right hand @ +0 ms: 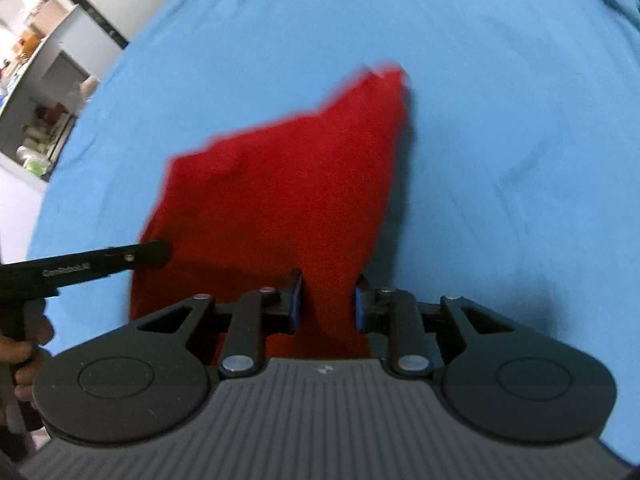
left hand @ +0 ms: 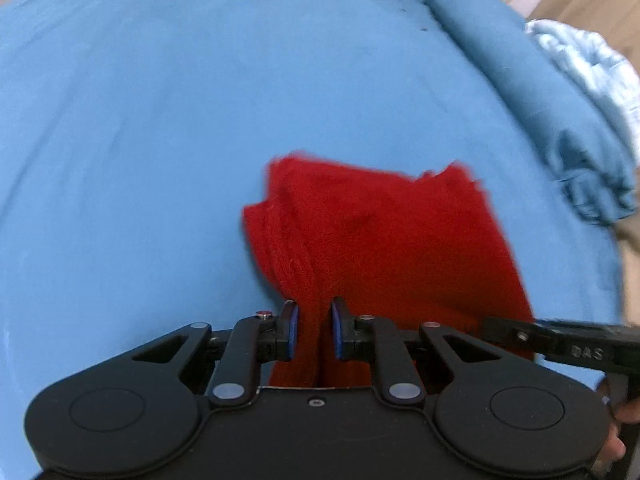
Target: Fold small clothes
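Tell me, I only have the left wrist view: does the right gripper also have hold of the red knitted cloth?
Observer: Yes, the right gripper has the red knitted cloth between its blue pads.
Operator: Is the far end lifted?
Observer: A pointed corner of the cloth hangs over the blue bedsheet; the picture is blurred, so I cannot tell whether it touches.
Operator: Anything beyond the bed on that side?
Observer: A white shelf unit holding small items stands past the bed's edge.
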